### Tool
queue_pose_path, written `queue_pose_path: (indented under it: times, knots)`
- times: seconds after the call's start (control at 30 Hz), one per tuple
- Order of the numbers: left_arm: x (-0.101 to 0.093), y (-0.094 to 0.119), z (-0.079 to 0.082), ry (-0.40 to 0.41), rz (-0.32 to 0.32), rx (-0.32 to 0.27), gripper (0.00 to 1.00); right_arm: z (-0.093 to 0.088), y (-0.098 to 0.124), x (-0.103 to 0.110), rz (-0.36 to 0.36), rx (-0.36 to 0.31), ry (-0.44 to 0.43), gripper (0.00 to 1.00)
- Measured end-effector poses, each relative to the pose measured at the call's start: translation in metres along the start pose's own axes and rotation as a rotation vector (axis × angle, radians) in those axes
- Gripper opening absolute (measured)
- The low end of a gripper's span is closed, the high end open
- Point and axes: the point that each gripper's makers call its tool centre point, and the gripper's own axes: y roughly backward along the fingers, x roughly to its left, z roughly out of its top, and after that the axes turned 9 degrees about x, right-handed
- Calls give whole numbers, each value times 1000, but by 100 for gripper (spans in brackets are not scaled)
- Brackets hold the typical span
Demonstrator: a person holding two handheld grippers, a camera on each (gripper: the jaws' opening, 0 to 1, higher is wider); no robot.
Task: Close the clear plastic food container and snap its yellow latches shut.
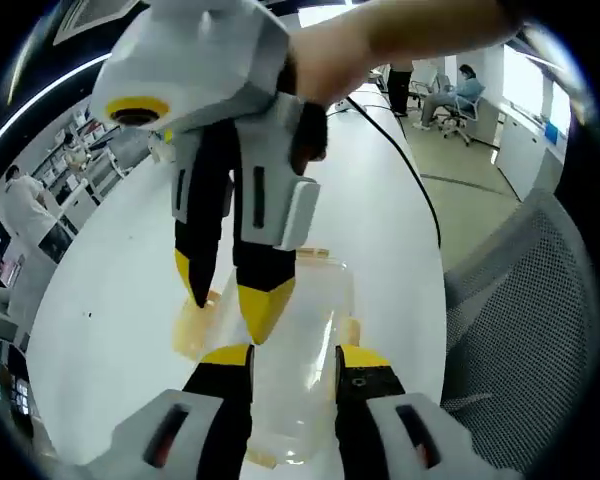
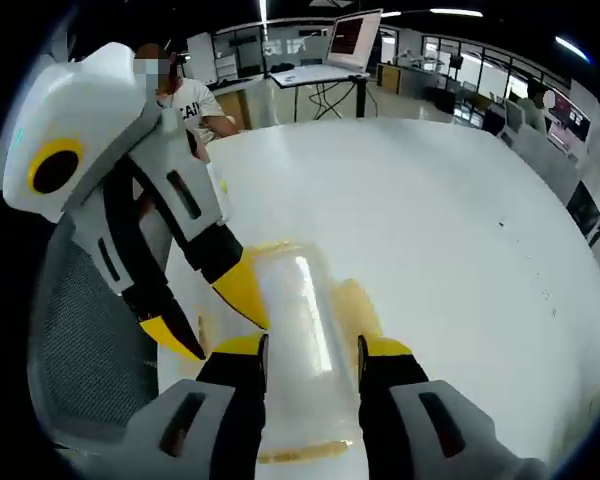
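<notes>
- left gripper (image 1: pixel 293 358): jaws apart, straddling the near part of the clear container (image 1: pixel 302 330) from above. Nothing clamped, as far as I can tell; looks like a hold-down or line-up pose, not a grip.
- Clear container sits on the white table (image 1: pixel 110 300), just ahead of the left jaws and near the table edge by the mesh chair (image 1: pixel 540 330). Lid looks down on the body, but I can't tell if it's fully seated.
- Yellow latches (image 1: pixel 192 322): amber tabs visible along the container sides. Too washed out to tell whether they're snapped or loose.
- right gripper (image 1: pixel 230 300) comes in from above in the left gripper view, jaws parted, one yellow tip at the left-side latch and the other on the lid. My read: it's lined up to press that latch home while the left one steadies the box.
- In the right gripper view, the same parted jaws sit at either side of the container top, with nothing pinched.
- Risk: the box is light and the table slick, so an off-centre push may skate it.
</notes>
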Motion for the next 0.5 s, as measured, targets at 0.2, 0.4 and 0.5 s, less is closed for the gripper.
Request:
queue_pose_path:
  times: [0.2, 0.4, 0.5]
  knots:
    - [-3, 0, 1, -77, 22, 24, 32, -3, -7, -7, 37, 73, 48, 35]
    - [-13, -7, -6, -228, 40, 99, 33, -5, -11, -9, 87, 140, 85, 35]
    - [-14, -10, -12, -280, 71, 154, 33, -4, -13, -7, 128, 193, 119, 35]
